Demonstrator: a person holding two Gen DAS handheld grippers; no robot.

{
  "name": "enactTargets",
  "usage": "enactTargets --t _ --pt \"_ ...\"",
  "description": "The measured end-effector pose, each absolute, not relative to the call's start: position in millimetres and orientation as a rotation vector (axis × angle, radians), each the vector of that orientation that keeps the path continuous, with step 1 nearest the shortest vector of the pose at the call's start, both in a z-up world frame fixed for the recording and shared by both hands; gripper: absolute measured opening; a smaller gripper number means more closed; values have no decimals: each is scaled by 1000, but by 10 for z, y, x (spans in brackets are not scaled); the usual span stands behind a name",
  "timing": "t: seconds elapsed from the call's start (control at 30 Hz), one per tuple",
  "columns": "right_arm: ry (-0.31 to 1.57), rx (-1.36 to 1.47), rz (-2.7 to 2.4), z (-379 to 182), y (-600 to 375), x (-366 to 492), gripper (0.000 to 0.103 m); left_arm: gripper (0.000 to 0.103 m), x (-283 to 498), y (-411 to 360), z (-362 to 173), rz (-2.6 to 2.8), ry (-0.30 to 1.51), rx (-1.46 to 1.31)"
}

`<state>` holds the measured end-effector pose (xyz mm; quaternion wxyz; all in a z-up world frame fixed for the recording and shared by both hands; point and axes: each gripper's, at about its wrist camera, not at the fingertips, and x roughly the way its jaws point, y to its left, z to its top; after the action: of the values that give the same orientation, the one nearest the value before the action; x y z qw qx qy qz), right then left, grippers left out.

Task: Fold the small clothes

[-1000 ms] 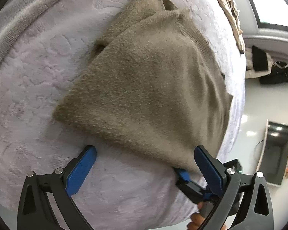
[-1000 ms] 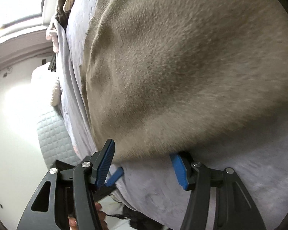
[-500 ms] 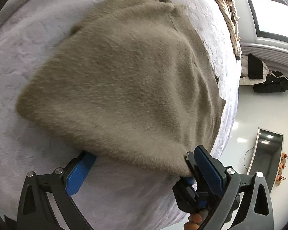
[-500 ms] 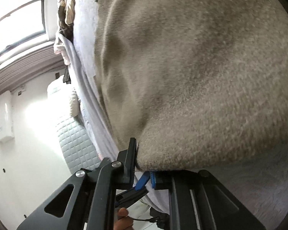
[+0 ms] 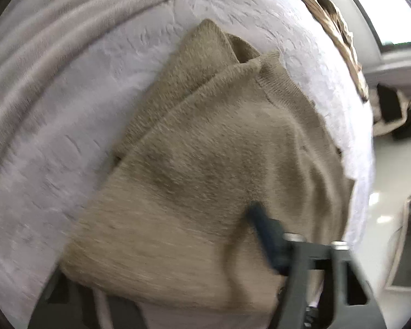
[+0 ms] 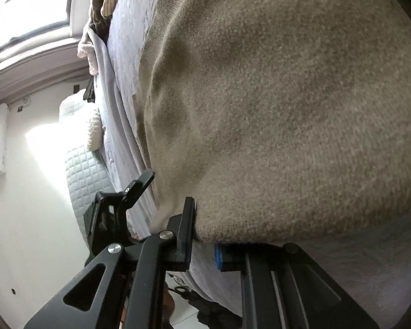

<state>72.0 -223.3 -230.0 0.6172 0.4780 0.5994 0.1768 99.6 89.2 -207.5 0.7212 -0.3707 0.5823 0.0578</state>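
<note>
Both claws pinched on the near hem of the sweater (image 5: 205, 170) at the bed (image 5: 68, 109) edge: left claw (image 5: 263, 249), right claw (image 6: 202, 235). Gripped at opposite corners, presumably to lift and fold evenly.

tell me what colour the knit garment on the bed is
Taupe, a greyish beige; clearest in the left wrist view.

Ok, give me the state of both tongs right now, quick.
Left tongs: one finger hidden under the beige knit garment; cannot be told.
Right tongs: closed on the hem of the beige knit garment.
</note>
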Motion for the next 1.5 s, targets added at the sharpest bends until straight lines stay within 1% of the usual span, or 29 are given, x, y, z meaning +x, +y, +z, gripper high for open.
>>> enactTargets --t 0.07,0.1,0.13,0.17,0.3,0.33,0.37,0.43,0.47,0.5,0.53,0.63,0.67,0.7,0.77,0.87,1.03,1.2,1.37,1.4,1.43,1.47,1.5 --pt "1396 1060 409 -2273 -2220 759 13 36 1008 872 -2012 115 1269 -750" --pt "1402 1043 411 -2257 -2219 766 14 34 1020 856 -1966 109 1263 -703" --pt "1409 1023 413 -2235 -2216 775 15 28 1031 830 -1929 105 1258 -660" --pt "1419 993 414 -2194 -2211 789 17 26 1049 775 -1869 97 1249 -588" --pt "1474 853 411 -2053 -2211 805 18 26 1055 518 -1692 77 1206 -320" --pt "1485 816 410 -2017 -2219 796 18 22 1044 464 -1660 72 1192 -264" --pt "1490 752 409 -1935 -2219 798 21 22 1033 436 -1636 66 1181 -218" --pt "1488 664 418 -1812 -2216 811 29 22 992 343 -1594 54 1149 -112" --pt "1483 614 433 -1706 -2196 860 41 22 966 291 -1576 43 1129 -51" --pt "1476 582 444 -1625 -2178 906 58 22 950 238 -1550 36 1115 -5" --pt "1465 551 456 -1539 -2158 973 63 22 924 178 -1539 22 1094 62" --pt "1449 459 516 -1259 -2033 1323 64 21 839 -12 -1518 -26 1023 243" --pt "1458 423 549 -1174 -1928 1516 67 21 821 -61 -1510 -41 1005 283" --pt "1475 400 579 -1131 -1812 1641 74 21 798 -96 -1499 -57 986 320" --pt "1532 333 648 -1078 -1501 1954 81 21 771 -144 -1469 -78 961 362" --pt "1585 201 727 -1054 -960 2285 82 21 764 -168 -1451 -93 943 383" --pt "1759 -25 816 -1359 21 2585 85 21 683 -192 -1455 -112 920 406" --pt "1818 -275 809 -1654 639 2612 87 21 633 -227 -1465 -107 905 413" --pt "1866 -428 761 -1971 847 2553 87 21 654 -214 -1474 -94 909 395" --pt "1853 -472 748 -2004 860 2537 76 21 649 -209 -1461 -91 912 388" --pt "1822 -514 731 -2006 846 2530 60 21 651 -203 -1443 -89 915 382" --pt "1794 -523 712 -1985 810 2537 18 21 651 -199 -1421 -92 910 378" --pt "1774 -478 716 -1934 728 2566 15 21 638 -215 -1366 -100 897 380"
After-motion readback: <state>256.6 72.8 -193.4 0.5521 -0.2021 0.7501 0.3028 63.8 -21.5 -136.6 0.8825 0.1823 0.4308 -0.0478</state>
